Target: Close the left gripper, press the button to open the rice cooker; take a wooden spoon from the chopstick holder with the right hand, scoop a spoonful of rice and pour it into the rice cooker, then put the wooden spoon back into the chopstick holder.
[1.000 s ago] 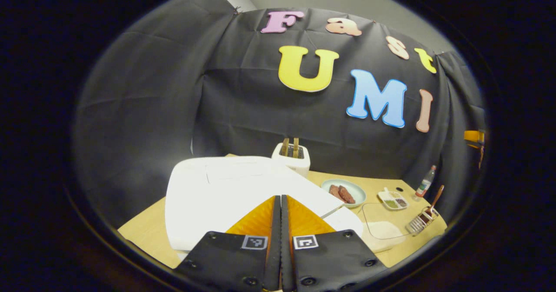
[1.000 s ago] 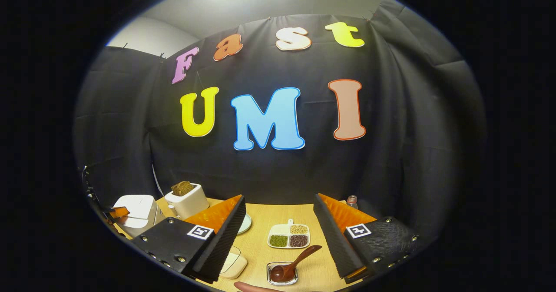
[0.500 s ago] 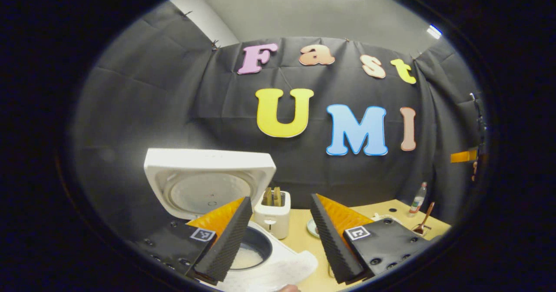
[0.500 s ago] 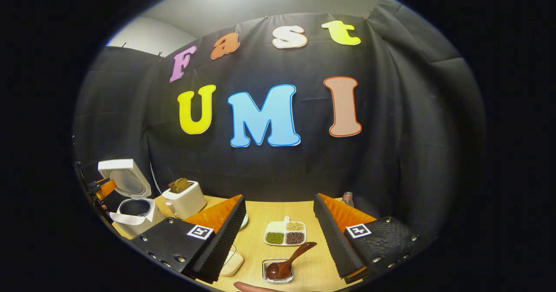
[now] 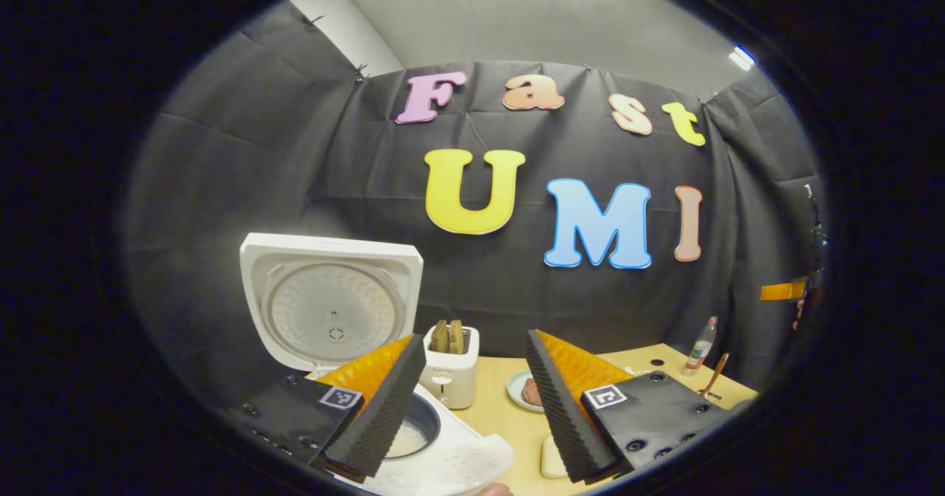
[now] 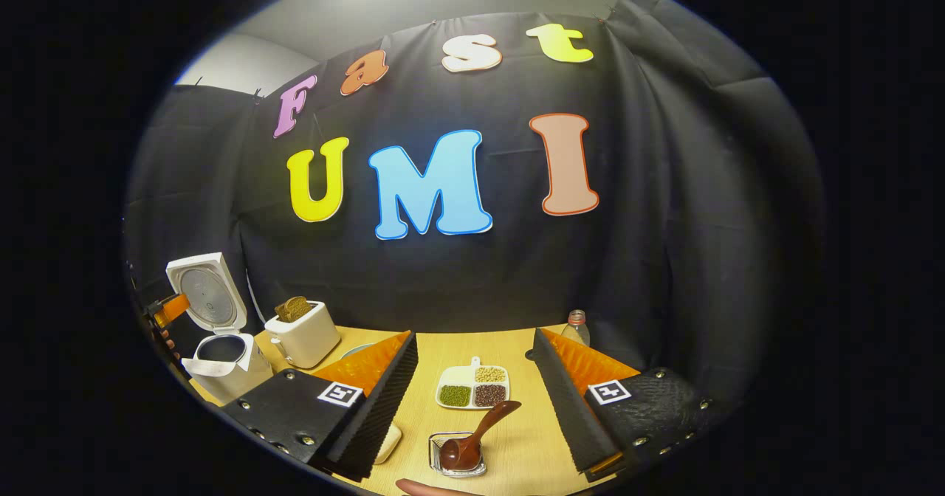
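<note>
- Rice cooker [image 5: 413, 437] sits at the bottom left of the left gripper view, its lid [image 5: 331, 305] standing upright; the left gripper [image 5: 472, 400], jaws wide apart and holding nothing, hides part of the pot.
- Right gripper [image 6: 472, 400] in the right gripper view also has its jaws spread, with nothing between them.
- One wooden spoon [image 6: 472, 441] leans bowl-down in the chopstick holder [image 6: 458, 455], on the table [image 6: 472, 356] between the right gripper's fingers; the holder's front edge is cut off.
- One toaster [image 6: 303, 337] stands beside the cooker, holding bread; slice count unclear here.
- One divided dish [image 6: 472, 389] holds three kinds of grain.
- One bottle [image 6: 576, 326] stands half hidden behind a finger.
</note>
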### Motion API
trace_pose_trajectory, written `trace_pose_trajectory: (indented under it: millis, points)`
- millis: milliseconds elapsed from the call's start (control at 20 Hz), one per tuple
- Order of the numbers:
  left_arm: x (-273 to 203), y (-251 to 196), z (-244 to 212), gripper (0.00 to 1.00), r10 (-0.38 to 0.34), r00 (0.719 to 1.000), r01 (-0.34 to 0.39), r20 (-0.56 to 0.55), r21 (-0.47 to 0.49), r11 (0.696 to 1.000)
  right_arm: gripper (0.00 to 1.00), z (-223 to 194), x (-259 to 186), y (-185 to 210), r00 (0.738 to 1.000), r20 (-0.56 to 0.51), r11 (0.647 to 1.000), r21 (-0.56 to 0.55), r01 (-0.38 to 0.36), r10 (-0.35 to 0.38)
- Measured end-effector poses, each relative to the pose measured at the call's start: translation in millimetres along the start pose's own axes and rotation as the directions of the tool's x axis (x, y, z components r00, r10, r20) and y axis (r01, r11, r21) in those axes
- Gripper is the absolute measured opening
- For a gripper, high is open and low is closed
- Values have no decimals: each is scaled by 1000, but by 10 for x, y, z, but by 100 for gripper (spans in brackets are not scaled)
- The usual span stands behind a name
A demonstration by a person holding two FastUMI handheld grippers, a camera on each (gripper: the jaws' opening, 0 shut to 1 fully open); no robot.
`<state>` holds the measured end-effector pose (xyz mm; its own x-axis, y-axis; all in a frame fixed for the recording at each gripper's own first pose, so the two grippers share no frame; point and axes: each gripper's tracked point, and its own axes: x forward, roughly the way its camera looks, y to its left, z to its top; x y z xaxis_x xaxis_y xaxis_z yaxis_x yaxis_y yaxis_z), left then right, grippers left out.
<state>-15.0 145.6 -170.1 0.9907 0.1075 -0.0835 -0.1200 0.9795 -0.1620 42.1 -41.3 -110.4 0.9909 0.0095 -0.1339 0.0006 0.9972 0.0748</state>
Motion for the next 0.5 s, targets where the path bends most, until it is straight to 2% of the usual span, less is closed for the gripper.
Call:
trace_pose_trajectory:
  millis: [500]
  points:
    - [50, -351, -175, 94, -51, 998, 51, -22, 35, 998, 96, -787, 389, -374, 996, -86, 998, 62, 26, -21]
